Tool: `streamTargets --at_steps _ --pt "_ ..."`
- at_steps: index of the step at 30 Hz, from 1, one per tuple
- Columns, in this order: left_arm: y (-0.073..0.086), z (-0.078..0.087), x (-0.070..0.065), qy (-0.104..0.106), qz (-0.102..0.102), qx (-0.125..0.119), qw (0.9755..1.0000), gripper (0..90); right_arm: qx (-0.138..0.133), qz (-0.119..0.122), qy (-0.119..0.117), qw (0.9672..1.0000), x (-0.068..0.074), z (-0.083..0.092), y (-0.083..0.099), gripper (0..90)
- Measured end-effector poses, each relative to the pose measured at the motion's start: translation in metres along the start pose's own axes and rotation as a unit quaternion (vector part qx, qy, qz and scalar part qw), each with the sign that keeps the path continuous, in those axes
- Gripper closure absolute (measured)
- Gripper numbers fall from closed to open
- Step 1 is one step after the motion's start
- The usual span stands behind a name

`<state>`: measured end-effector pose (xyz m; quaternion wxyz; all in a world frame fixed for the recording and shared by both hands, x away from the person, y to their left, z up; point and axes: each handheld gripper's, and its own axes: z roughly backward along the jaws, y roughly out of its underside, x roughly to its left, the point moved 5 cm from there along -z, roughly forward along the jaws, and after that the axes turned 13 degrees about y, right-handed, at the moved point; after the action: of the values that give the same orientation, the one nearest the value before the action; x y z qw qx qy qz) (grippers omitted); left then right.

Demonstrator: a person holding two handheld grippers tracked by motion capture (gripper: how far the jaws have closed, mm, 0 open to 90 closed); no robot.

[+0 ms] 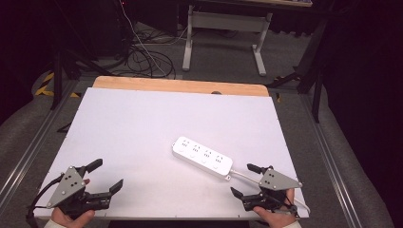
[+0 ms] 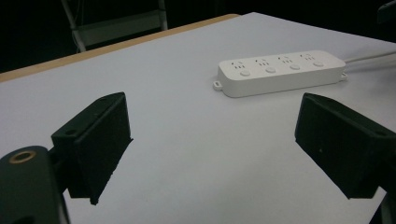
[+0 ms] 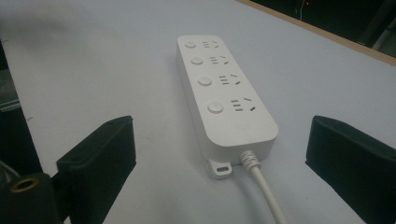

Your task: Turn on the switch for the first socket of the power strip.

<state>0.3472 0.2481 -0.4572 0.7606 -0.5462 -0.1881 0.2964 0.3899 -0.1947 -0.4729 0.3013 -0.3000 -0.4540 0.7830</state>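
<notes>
Fingers (image 3: 98, 163) of both grippers are spread wide and empty, the white power strip (image 1: 202, 157) lying ahead of the right gripper (image 1: 245, 180) on the table (image 1: 133, 128), well apart from the left gripper (image 1: 105, 175); a grasp across its narrow width would likely be steadiest.

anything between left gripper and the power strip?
Nothing: bare white table between the left gripper and the power strip, as the high view and left gripper view show.

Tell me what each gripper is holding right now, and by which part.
Nothing is held. The left gripper and right gripper are both open, and the power strip lies untouched on the table.
</notes>
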Motion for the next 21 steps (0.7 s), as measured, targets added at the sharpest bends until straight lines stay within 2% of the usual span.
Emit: streamTargets --at_steps 3,4,5,8,14,21 --pt "0.000 0.000 0.000 -0.006 -0.009 0.005 0.9999 11.4 0.000 0.001 0.000 1.0000 0.000 0.000 0.000 8.9" --pt "0.000 0.001 0.000 -0.013 -0.021 0.011 0.9996 11.4 0.002 0.003 0.002 1.0000 0.000 0.000 0.000 9.0" --pt "-0.001 0.001 -0.001 -0.016 -0.024 0.014 0.9995 11.4 0.002 0.003 0.002 1.0000 0.000 0.000 0.000 9.0" --pt "-0.001 0.001 -0.002 -0.005 -0.016 0.010 0.9998 11.5 0.002 0.005 0.000 1.0000 0.001 0.000 -0.002 9.9" --pt "-0.002 0.001 -0.003 -0.002 -0.008 0.008 0.9999 11.5 0.002 0.006 -0.001 1.0000 0.001 0.001 -0.006 10.5" --pt "-0.001 0.001 -0.002 -0.006 -0.014 0.014 0.9998 11.5 0.002 0.009 -0.003 1.0000 -0.002 0.002 -0.020 14.4"
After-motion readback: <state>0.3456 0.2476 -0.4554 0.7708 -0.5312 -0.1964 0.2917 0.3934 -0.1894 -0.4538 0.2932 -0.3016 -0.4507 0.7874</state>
